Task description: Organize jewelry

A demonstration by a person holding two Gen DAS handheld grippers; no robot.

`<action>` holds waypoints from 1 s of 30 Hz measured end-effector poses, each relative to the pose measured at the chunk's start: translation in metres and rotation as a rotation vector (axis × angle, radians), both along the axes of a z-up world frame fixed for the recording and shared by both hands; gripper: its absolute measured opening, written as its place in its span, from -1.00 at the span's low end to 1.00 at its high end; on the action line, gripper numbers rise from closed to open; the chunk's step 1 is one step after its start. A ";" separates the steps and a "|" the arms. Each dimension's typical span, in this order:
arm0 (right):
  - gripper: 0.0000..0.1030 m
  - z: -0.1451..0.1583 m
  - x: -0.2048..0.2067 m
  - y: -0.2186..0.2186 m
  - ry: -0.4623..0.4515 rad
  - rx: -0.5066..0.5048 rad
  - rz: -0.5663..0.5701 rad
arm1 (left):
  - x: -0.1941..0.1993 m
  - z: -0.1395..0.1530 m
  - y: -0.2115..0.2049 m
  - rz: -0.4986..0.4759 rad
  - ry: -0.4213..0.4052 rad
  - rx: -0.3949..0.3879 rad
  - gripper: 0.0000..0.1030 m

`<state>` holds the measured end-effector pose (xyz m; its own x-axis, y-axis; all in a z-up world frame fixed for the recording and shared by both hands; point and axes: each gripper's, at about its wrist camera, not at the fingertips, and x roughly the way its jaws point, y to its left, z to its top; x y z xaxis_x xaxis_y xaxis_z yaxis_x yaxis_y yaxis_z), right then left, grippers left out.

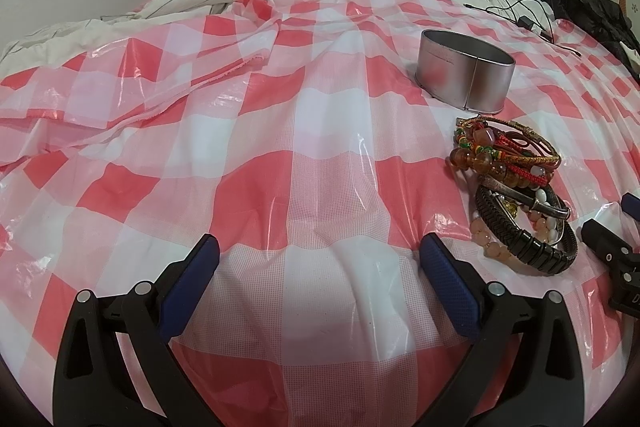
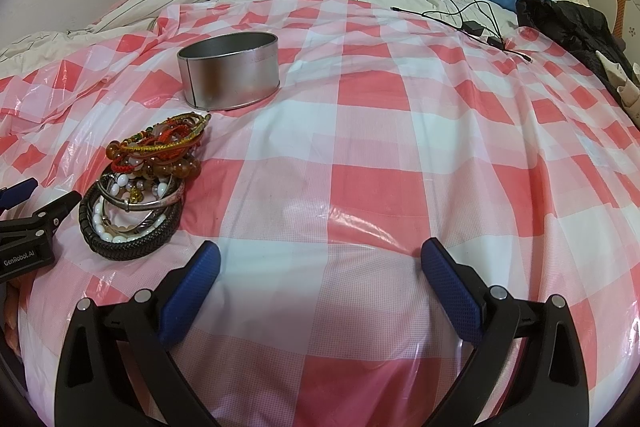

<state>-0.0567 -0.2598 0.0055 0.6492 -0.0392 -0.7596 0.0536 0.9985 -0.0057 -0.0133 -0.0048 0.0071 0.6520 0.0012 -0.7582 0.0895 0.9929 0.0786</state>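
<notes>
Above the checked cloth (image 1: 320, 131), both grippers' jaws gape wide, empty, beside the bracelets (image 1: 516, 187).

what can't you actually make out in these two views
- Inside of the metal tin: both wrist views are too low, and its wall hides the bottom.
- Pile of bracelets: they overlap, so the count and the lower pieces are hidden.
- Black garment: cut off at the right edge.
- Black cables: too small to tell what they connect.
- Each gripper in the other's view: cut off by the frame edge.
</notes>
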 end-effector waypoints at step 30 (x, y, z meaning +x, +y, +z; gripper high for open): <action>0.86 -0.002 0.003 -0.003 0.019 0.018 0.003 | -0.022 0.042 -0.023 -0.249 -0.168 -0.105 0.86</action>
<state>-0.0540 -0.2628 0.0039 0.6350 -0.0231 -0.7722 0.0505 0.9987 0.0116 -0.0351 -0.0282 0.0491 0.7389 -0.2468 -0.6270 0.3250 0.9456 0.0108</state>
